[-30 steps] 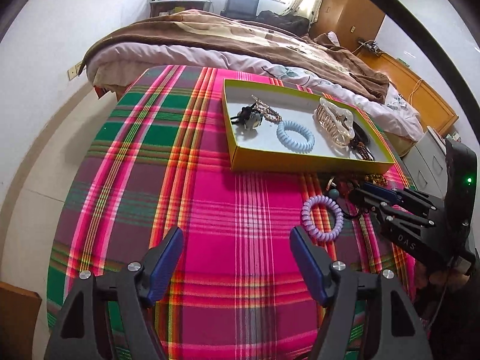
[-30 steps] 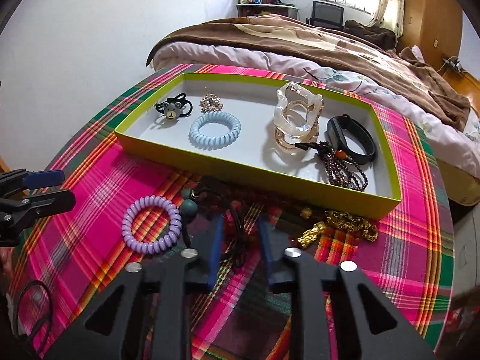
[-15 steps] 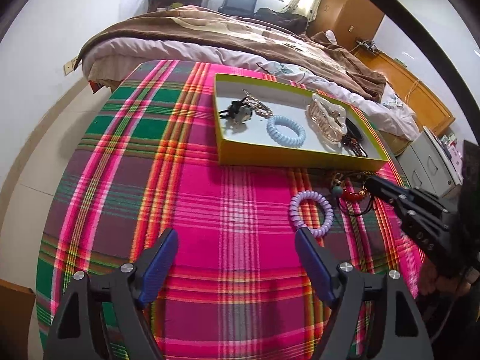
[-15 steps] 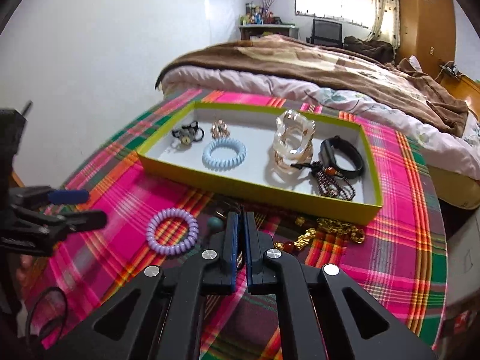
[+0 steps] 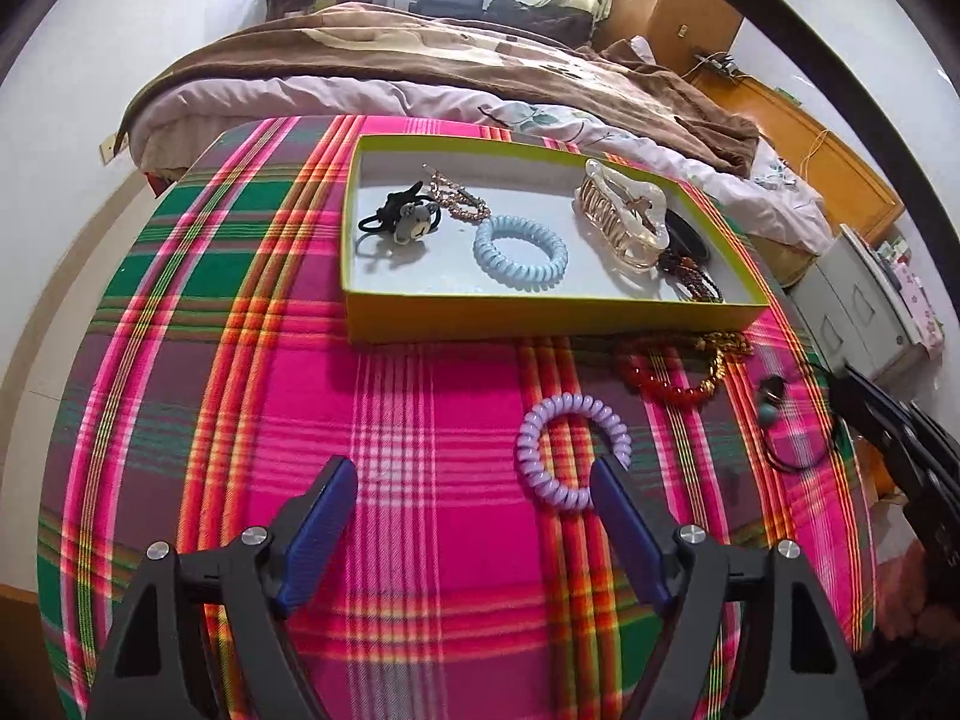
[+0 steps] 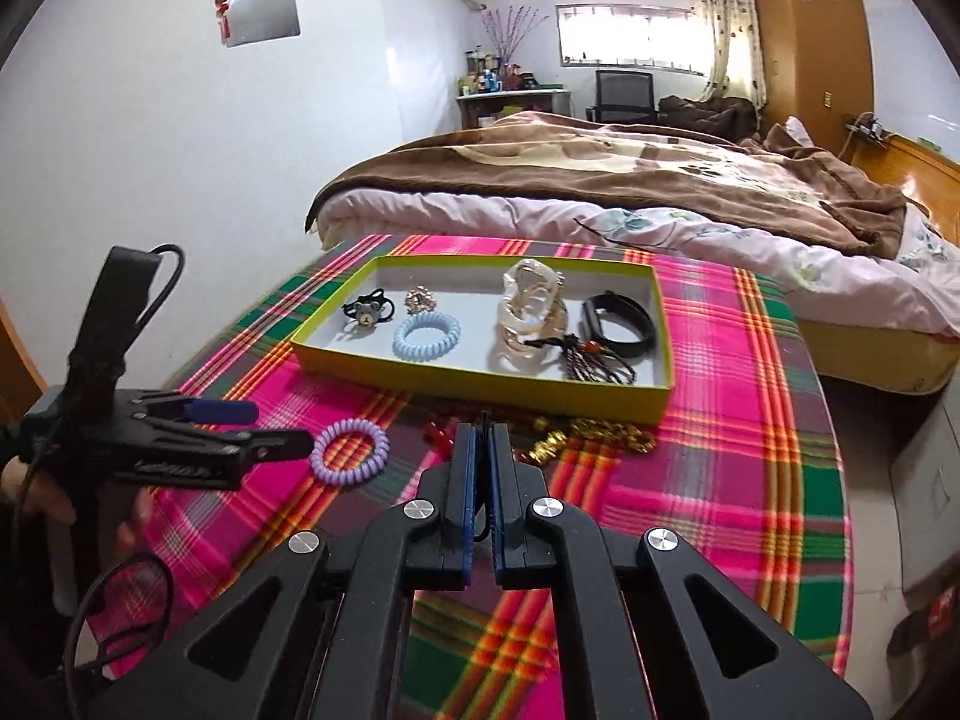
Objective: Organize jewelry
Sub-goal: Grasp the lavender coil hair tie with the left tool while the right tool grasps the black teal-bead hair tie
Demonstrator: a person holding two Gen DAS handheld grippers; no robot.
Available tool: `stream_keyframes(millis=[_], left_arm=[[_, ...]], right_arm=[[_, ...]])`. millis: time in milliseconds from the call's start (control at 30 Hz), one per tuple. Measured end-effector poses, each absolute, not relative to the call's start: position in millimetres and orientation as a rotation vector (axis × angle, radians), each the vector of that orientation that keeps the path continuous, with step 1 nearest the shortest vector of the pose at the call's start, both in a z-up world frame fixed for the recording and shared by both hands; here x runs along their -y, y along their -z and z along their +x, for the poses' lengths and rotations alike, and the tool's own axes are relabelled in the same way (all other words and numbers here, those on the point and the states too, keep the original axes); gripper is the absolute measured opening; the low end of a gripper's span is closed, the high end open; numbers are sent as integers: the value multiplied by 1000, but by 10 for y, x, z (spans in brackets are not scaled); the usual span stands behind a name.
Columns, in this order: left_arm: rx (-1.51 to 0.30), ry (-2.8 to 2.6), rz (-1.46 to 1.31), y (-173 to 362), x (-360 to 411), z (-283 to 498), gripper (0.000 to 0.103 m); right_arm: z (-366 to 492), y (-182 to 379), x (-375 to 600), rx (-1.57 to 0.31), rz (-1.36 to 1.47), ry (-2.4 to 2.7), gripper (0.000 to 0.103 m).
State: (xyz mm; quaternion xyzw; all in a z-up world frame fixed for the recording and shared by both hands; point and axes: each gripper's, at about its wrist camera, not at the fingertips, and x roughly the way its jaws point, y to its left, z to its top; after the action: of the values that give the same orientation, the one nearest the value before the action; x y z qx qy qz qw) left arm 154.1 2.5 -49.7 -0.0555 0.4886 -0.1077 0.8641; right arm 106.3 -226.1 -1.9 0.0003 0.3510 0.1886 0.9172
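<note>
The right gripper (image 6: 483,438) has its jaws pressed together on a thin black cord (image 5: 798,456), held above the checked cloth (image 5: 420,420). The left gripper (image 5: 474,480) has been opening; its jaws stand wide apart and empty, just beside the purple coil band (image 5: 573,450). The yellow box (image 5: 540,315) lies farther back.

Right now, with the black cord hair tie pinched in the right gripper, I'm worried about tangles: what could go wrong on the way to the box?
1. The right gripper is shut on just the thin cord of the black hair tie; its beaded loop could slip out.
2. That loop is close to the red bead bracelet and gold chain, and might snag them.
</note>
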Motion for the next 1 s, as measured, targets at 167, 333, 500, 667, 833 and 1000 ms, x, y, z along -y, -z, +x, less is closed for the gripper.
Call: stream_keyframes(millis=[167, 333, 500, 667, 833, 1000], left_arm=[[-1048, 212, -66, 577, 121, 1616, 79], [-1031, 177, -7, 608, 215, 1615, 76], [-1022, 147, 36, 605, 243, 1630, 59], [-1005, 170, 84, 597, 321, 1598, 40], [-988, 181, 104, 583, 363, 1563, 17], [-991, 181, 82, 573, 318, 1564, 10]], right_arm=[[994, 40, 2356, -720, 26, -381, 4], [960, 58, 2392, -719, 41, -383, 4], [939, 64, 2392, -716, 45, -386, 4], [936, 69, 2384, -717, 48, -385, 4], [918, 70, 2392, -719, 47, -383, 4], [905, 67, 2399, -718, 51, -378, 4]])
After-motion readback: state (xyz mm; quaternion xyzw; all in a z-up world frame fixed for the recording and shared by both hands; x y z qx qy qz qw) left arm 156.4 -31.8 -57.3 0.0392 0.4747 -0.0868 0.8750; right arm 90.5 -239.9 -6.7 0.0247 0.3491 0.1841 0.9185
